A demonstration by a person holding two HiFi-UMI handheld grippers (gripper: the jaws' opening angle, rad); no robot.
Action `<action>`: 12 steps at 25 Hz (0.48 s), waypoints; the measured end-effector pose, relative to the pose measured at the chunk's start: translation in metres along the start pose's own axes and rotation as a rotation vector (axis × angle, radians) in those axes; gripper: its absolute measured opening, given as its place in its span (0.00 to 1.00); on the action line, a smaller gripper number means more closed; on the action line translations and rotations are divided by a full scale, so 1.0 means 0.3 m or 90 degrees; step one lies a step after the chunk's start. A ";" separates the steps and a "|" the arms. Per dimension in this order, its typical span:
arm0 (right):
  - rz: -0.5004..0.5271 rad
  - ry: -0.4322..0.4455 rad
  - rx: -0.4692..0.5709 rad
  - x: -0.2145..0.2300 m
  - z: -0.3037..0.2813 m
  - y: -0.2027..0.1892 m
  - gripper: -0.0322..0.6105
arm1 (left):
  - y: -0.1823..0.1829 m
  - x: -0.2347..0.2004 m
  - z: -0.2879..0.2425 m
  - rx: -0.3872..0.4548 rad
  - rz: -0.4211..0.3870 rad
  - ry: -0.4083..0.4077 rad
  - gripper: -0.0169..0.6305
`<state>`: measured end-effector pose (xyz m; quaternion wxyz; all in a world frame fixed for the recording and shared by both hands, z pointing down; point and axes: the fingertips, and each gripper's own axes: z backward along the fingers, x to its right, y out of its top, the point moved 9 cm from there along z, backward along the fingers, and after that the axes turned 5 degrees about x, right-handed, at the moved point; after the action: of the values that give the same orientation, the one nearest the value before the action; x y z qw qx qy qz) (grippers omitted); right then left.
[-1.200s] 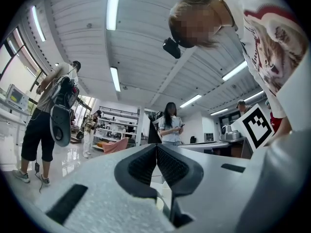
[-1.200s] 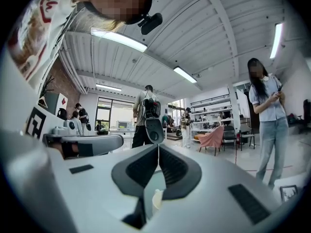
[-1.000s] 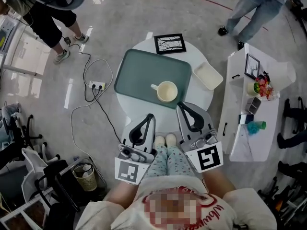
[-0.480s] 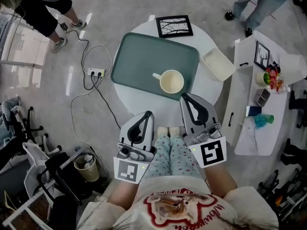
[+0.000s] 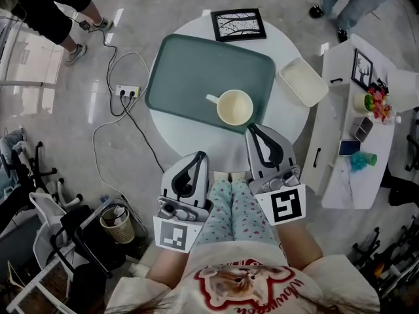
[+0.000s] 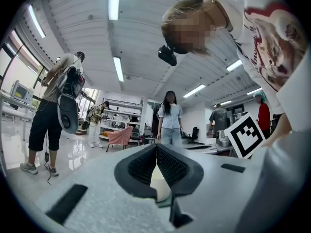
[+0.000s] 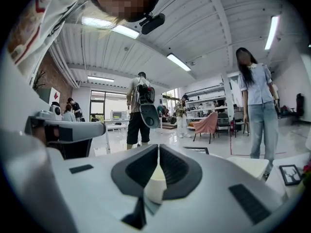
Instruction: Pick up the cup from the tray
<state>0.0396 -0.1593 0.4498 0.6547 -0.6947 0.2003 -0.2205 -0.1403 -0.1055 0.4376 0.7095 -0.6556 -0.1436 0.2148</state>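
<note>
**Tabletop and surroundings, placed relative to the tray**

1. Waste basket [image 5: 116, 224]: on the floor, well off the tray's near-left corner.
2. Power strip [image 5: 127, 91]: on the floor left of the tray, with cables plugged in.
3. Left gripper [image 5: 200, 157]: short of the tray's near edge and apart from it. Its jaws are pressed together at the tips with nothing pinched.
4. Tray [image 5: 190, 77]: green and rectangular, lying flat on a round white table [image 5: 291, 113].
5. Cup [image 5: 235, 107]: cream, upright and empty, standing on the tray near its near-right corner. The handle points left, and neither gripper touches it.
6. Picture frame [image 5: 239, 24]: black, lying just beyond the tray's far edge.
7. Right gripper [image 5: 253, 131]: just off the tray's near-right corner, near the cup. Its jaws are closed tip to tip on nothing.
8. Dish [image 5: 303, 82]: white and rectangular, just right of the tray.
9. Side table [image 5: 334, 175]: white, well right of the tray, carrying small items.
</note>
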 end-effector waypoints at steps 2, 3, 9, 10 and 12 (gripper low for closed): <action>0.002 -0.002 -0.002 0.000 -0.001 -0.013 0.09 | 0.000 -0.013 0.002 0.002 -0.003 0.007 0.05; 0.003 -0.004 -0.002 0.000 -0.002 -0.018 0.09 | 0.002 -0.019 0.003 0.004 -0.003 0.011 0.05; 0.013 0.000 0.003 -0.011 0.002 -0.036 0.10 | 0.023 -0.019 0.014 0.013 -0.010 0.014 0.05; 0.020 0.003 0.002 -0.015 0.001 -0.042 0.13 | 0.024 -0.017 0.017 0.013 -0.010 0.014 0.05; 0.032 0.009 -0.008 -0.020 -0.003 -0.061 0.29 | 0.023 -0.014 0.023 0.011 -0.008 0.014 0.05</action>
<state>0.0339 -0.1555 0.4678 0.6545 -0.6918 0.2235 -0.2076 -0.1482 -0.1014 0.4317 0.7182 -0.6507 -0.1377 0.2042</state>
